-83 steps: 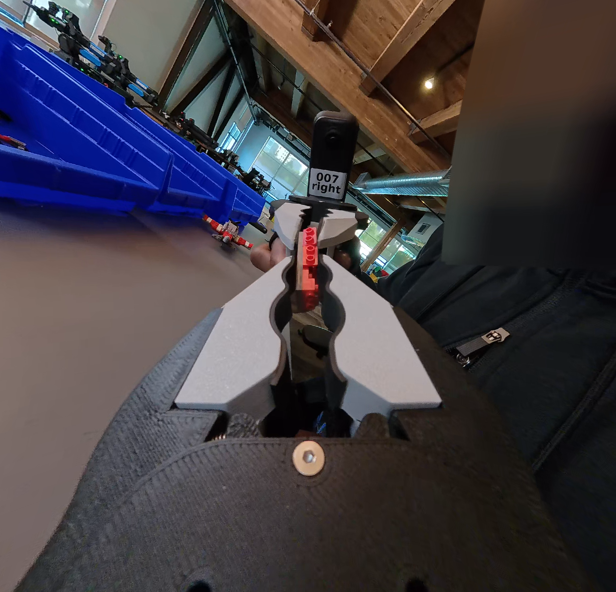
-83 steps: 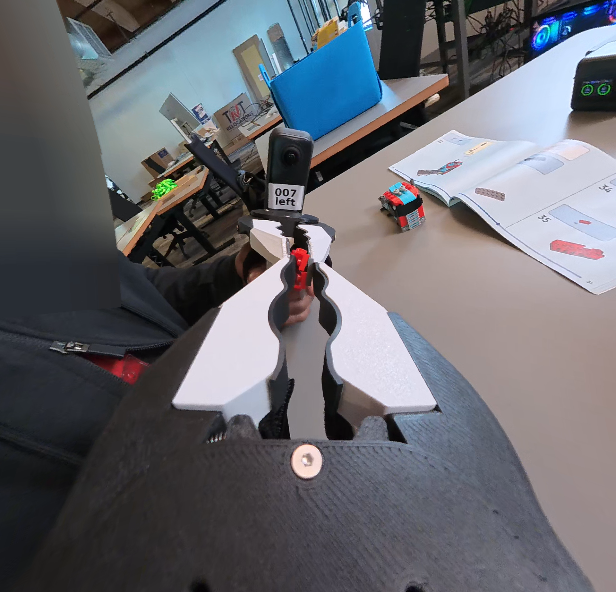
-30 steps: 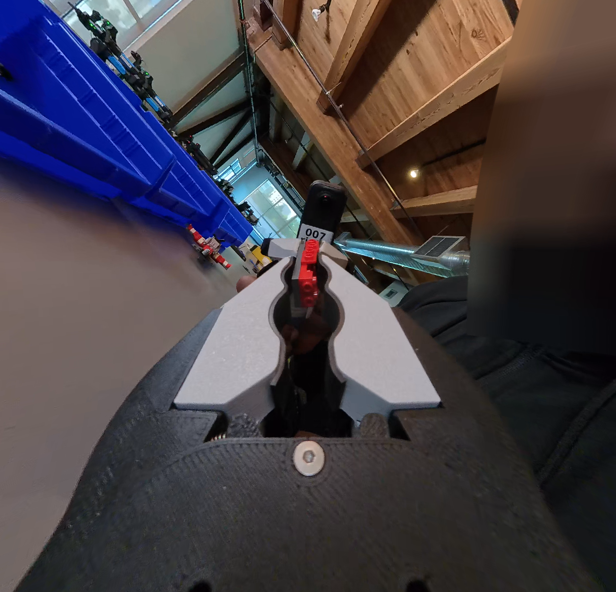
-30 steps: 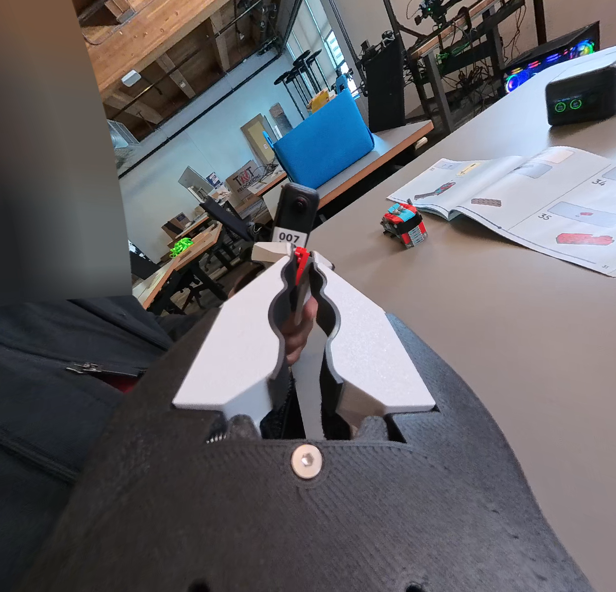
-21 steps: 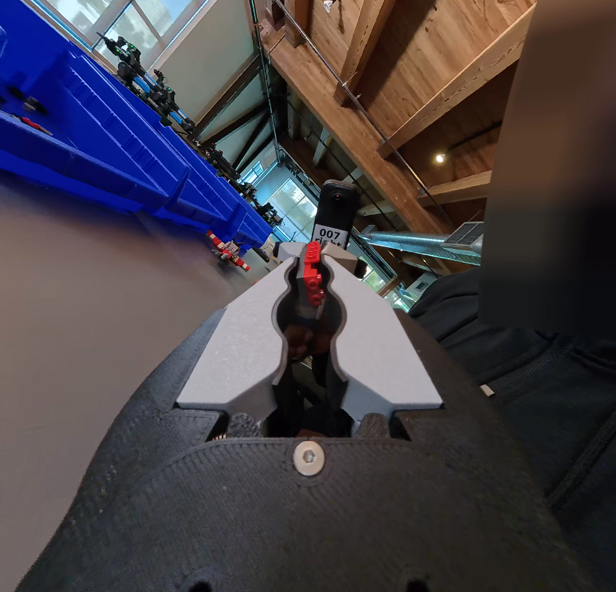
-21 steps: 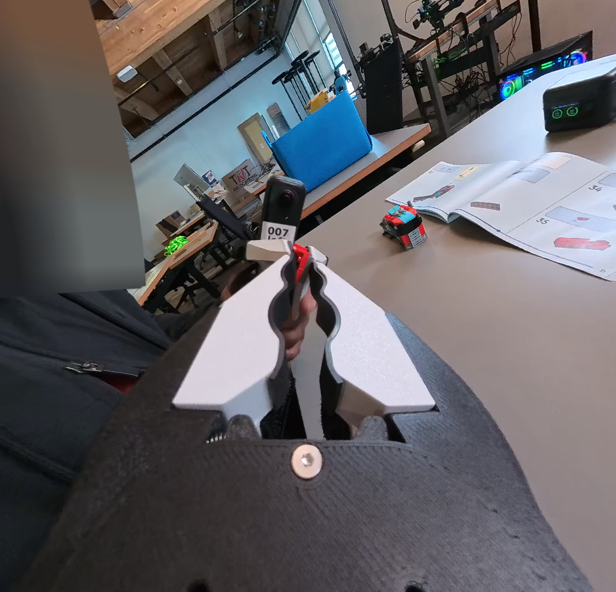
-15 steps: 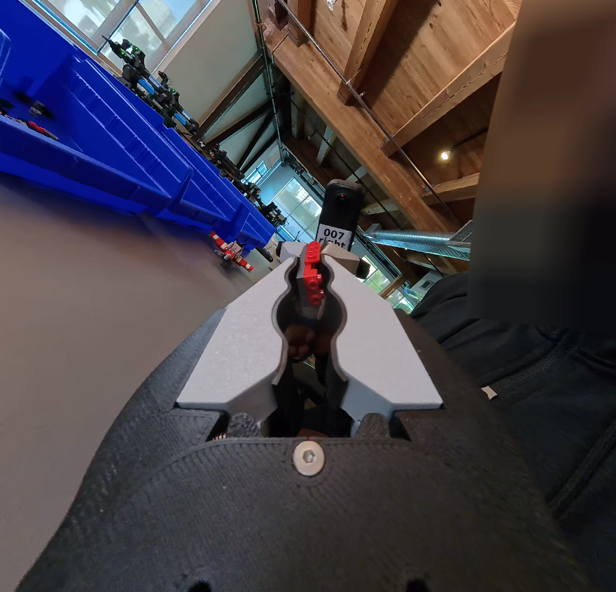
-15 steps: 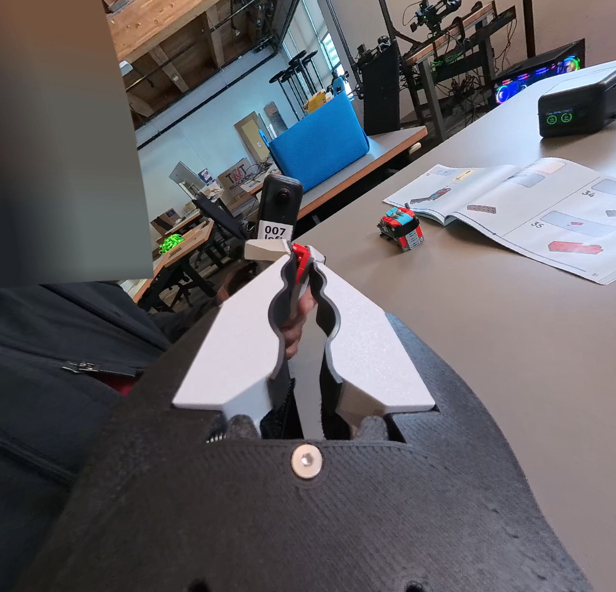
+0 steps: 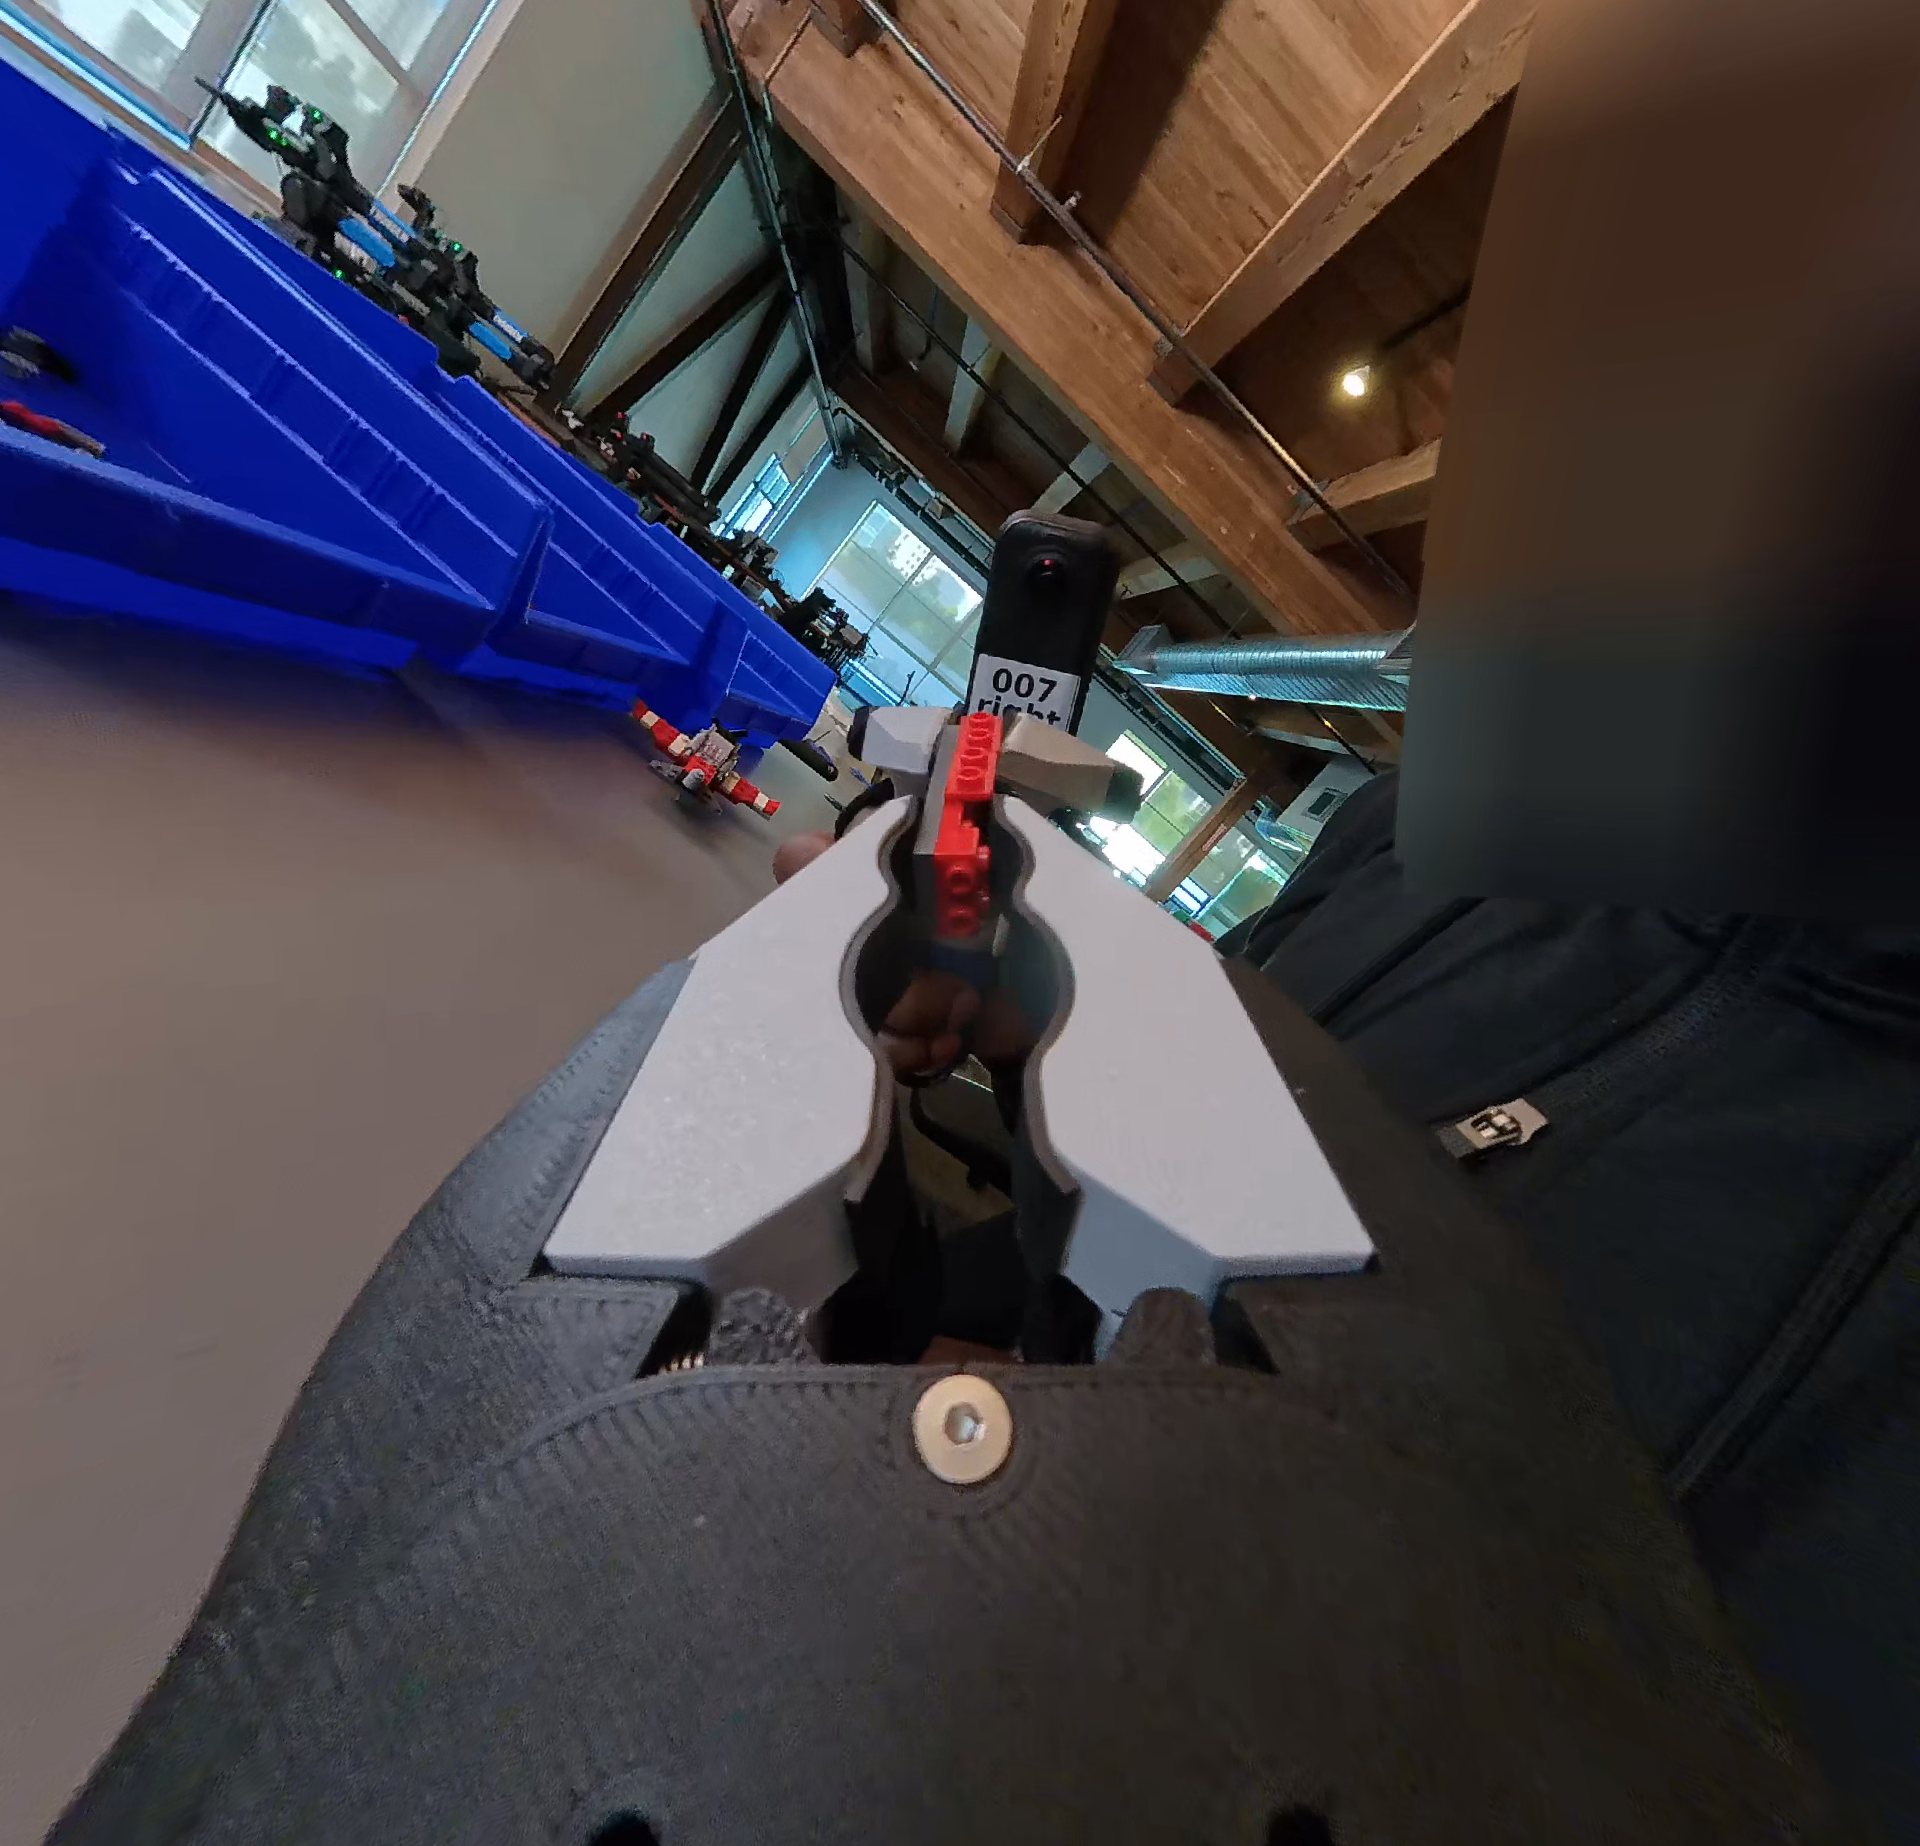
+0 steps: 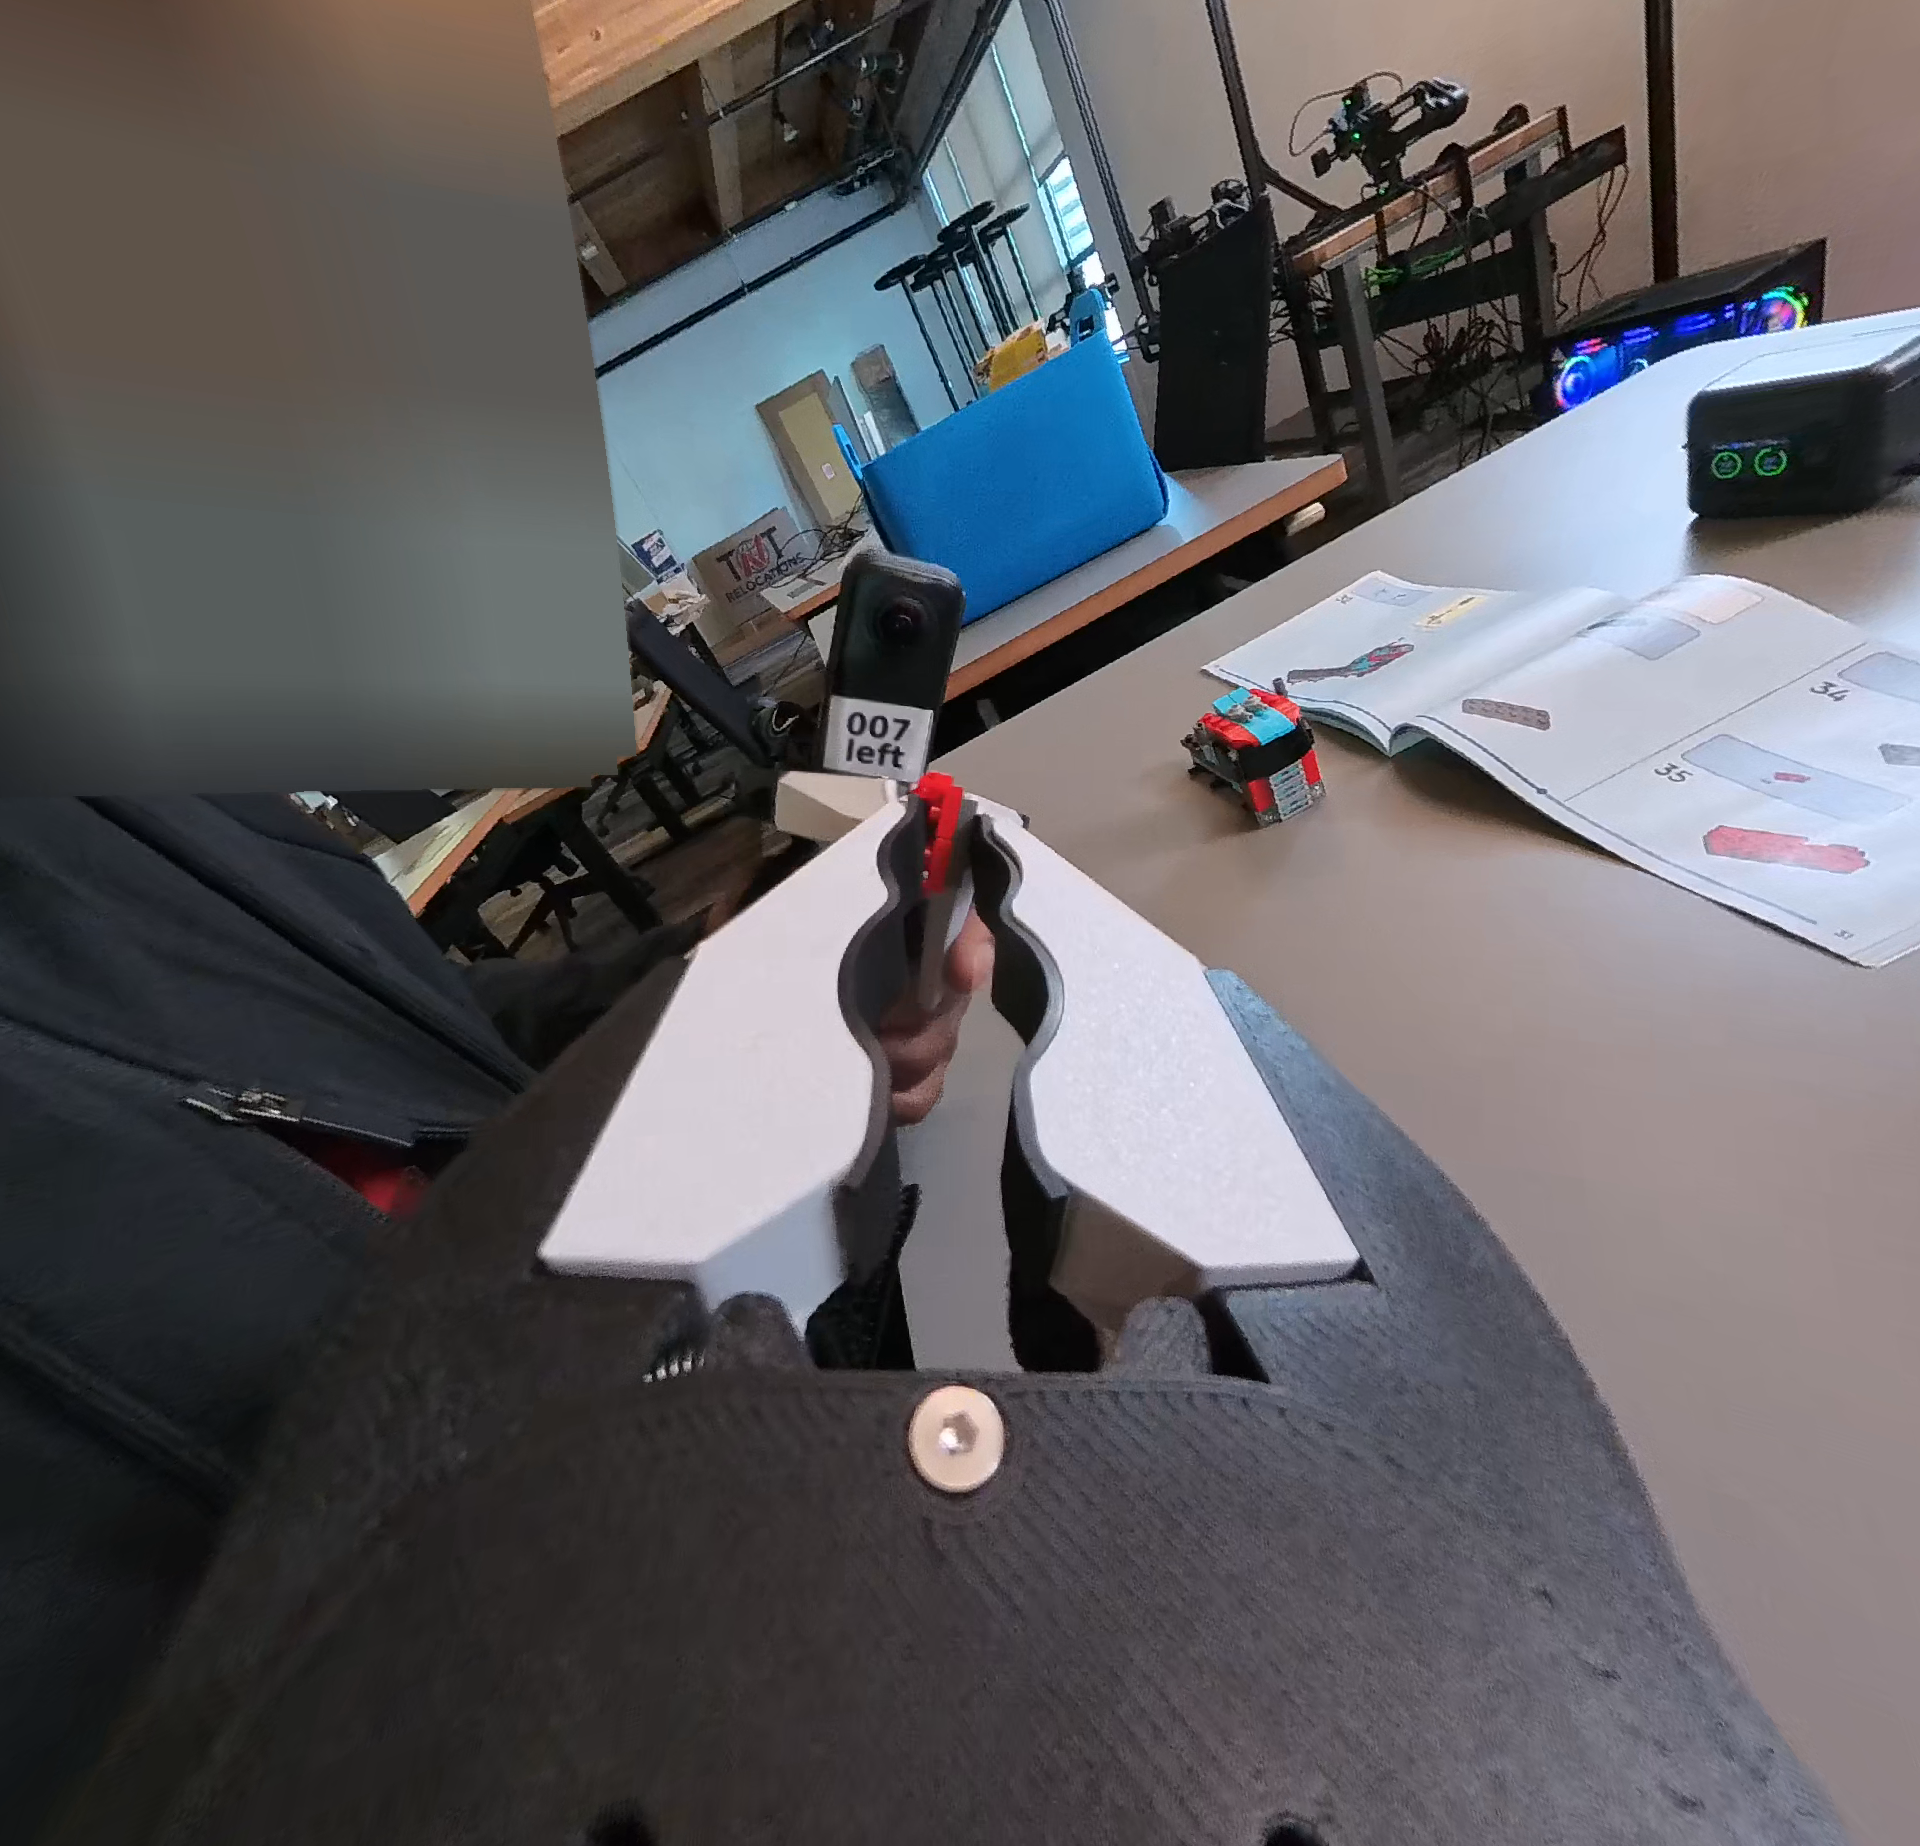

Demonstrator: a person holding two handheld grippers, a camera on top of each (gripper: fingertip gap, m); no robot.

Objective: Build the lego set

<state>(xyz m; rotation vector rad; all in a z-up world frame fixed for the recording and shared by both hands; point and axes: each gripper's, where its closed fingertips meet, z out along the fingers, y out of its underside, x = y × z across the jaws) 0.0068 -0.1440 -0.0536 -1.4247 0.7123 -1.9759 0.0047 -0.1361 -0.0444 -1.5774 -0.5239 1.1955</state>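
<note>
A small red and grey lego assembly [image 9: 961, 830] is held above the table's near edge, between both grippers, which meet tip to tip. My left gripper [image 9: 956, 820] is shut on its near end. The right gripper's grey fingers [image 9: 1049, 752] grip the far end, below its black camera [image 9: 1044, 601]. In the right wrist view my right gripper [image 10: 940, 825] is shut on the same assembly [image 10: 935, 835]. The left gripper's finger [image 10: 826, 799] and camera [image 10: 894, 643] sit just beyond it. A hand [image 10: 925, 1027] shows through the finger gap.
Blue parts bins [image 9: 312, 508] line the table's far left, with a small red and white lego build [image 9: 712, 757] beside them. A red, teal and black lego build [image 10: 1257, 757], an open instruction booklet [image 10: 1662, 716] and a black device [image 10: 1808, 446] lie to the right. A person's dark jacket [image 9: 1610, 1121] is close by. The tips of both grippers are at nearly the same place.
Both grippers stay clamped on the assembly and have tilted together. More of the red piece and the right gripper's fingers now show past my left fingertips.
</note>
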